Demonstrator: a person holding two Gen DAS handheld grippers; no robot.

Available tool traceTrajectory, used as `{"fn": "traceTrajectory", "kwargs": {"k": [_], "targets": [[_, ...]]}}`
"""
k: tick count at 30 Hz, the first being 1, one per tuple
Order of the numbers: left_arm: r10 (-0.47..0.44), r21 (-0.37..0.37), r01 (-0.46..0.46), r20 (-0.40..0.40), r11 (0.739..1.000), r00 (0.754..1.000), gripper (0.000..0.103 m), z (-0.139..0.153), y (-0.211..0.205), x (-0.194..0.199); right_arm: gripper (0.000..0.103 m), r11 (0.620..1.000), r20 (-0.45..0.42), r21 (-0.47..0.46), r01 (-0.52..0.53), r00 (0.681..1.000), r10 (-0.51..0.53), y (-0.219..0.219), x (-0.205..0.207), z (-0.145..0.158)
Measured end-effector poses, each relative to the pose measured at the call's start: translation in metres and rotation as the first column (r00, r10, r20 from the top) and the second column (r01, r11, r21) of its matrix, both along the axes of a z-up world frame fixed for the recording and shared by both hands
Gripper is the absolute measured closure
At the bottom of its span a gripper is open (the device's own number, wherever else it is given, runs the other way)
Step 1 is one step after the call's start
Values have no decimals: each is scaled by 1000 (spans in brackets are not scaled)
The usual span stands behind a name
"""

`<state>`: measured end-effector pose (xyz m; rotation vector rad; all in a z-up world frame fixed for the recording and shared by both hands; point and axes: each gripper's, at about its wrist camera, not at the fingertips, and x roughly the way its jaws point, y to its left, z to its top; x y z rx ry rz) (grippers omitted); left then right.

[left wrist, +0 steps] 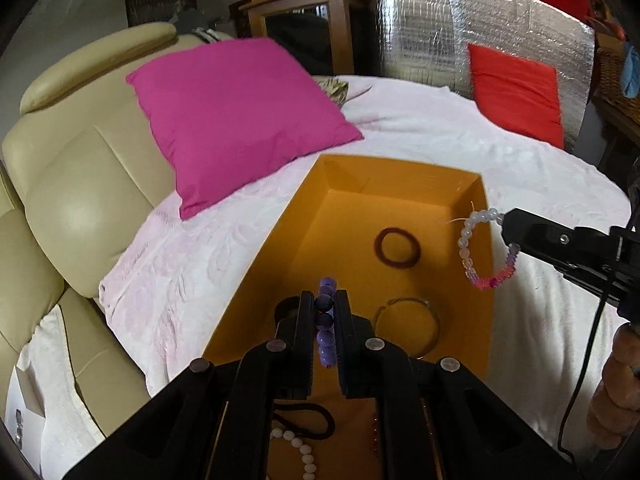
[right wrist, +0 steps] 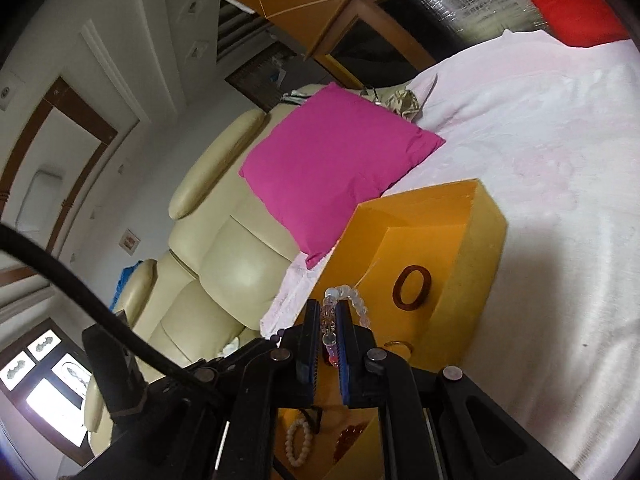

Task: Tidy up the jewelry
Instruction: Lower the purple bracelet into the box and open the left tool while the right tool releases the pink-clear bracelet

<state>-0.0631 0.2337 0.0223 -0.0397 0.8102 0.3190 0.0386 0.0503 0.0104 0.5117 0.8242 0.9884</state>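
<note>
An open orange box (left wrist: 404, 172) (right wrist: 484, 236) sits on a white bedcover. My left gripper (left wrist: 325, 312) is shut on a purple bead bracelet (left wrist: 325, 322), held above the box's near half. My right gripper (right wrist: 329, 322) (left wrist: 505, 230) is shut on a clear, white and pink bead bracelet (right wrist: 356, 302) (left wrist: 466, 248), which hangs over the box's right wall. In the box lie a dark brown ring bangle (left wrist: 397, 248) (right wrist: 412, 286), a thin metal bangle (left wrist: 412, 326), a black hair tie (left wrist: 320, 420) and a white bead bracelet (left wrist: 300, 450) (right wrist: 298, 442).
A magenta pillow (left wrist: 236, 116) (right wrist: 332, 168) leans on a cream leather sofa (left wrist: 80, 184) left of the box. A red cushion (left wrist: 516, 92) stands at the back right against silver foil sheeting (left wrist: 420, 32). The white bedcover (right wrist: 560, 200) spreads around the box.
</note>
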Motion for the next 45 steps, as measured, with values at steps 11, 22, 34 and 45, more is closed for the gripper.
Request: {"fn": "traceTrajectory", "kwargs": {"k": [11,22,34,45], "targets": [[-3,72,6,-40,997,999,93,-14,-1,43,94,997,20,-68,44,999,-43,10,10,-16],[-20,163,30,-66,986,998,93,-22,-9,82,94,994,8,-90,68,998,-68,7,15,-24],[10,192,9,-99,981,995,93,-33,-2,95,94,993,-6,-91,70,997,-71,6,16,-26],[29,211,-1,-128,978,991,93,-41,0,100,94,992,-24,-95,78,997,-80,5,19,-28]]}}
